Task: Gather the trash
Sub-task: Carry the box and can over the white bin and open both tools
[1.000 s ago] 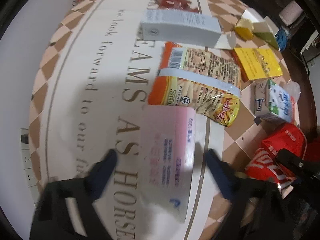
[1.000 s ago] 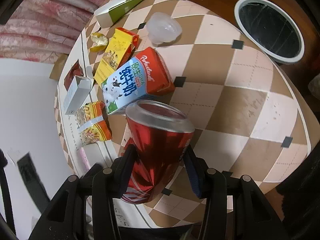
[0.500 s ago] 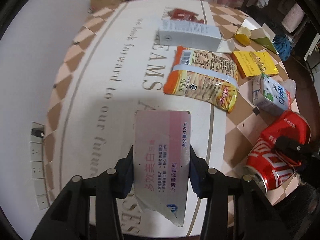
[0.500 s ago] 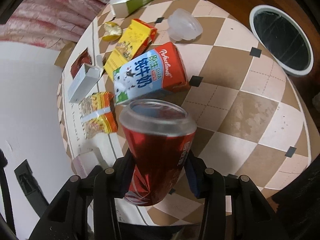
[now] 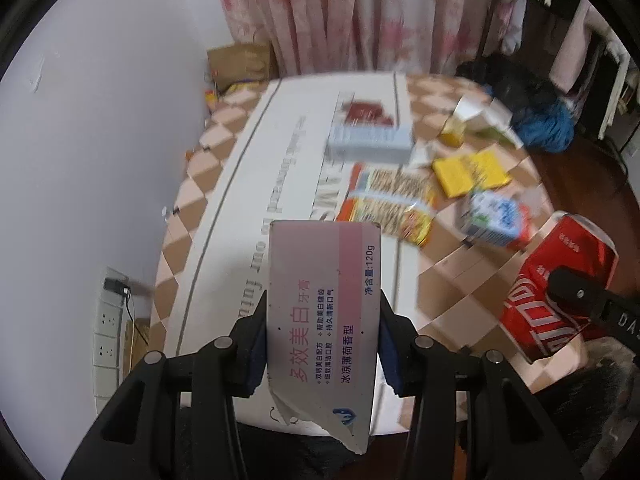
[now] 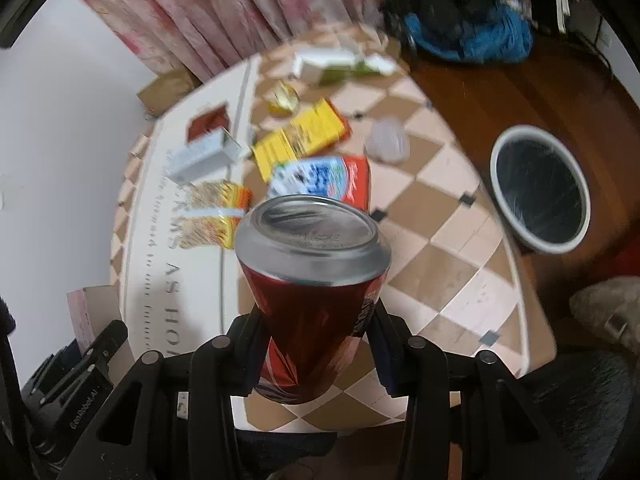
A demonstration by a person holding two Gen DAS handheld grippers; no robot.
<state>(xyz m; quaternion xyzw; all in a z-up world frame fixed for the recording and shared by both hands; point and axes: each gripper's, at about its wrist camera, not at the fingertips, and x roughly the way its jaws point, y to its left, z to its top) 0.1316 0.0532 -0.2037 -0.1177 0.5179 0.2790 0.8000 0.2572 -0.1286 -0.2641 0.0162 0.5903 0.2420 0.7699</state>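
My left gripper [image 5: 322,340] is shut on a pink and white toothpaste box [image 5: 324,304] and holds it above the near edge of the table [image 5: 240,184]. My right gripper [image 6: 316,344] is shut on a red soda can [image 6: 316,300], lifted off the table, its silver bottom facing the camera. The can also shows at the right in the left wrist view [image 5: 560,288]. A round white-rimmed bin [image 6: 540,188] stands on the wooden floor to the right of the table.
On the table lie a snack bag [image 5: 388,204], a white box [image 5: 370,142], a yellow packet [image 5: 470,170], a milk carton [image 6: 320,178], a clear plastic cup [image 6: 388,144] and an open green and white carton [image 6: 340,66]. A wall with sockets [image 5: 108,328] is at left.
My left gripper closed on the toothpaste box and lifted it. My right gripper raised the can off the table. Both views have tilted up toward the curtain.
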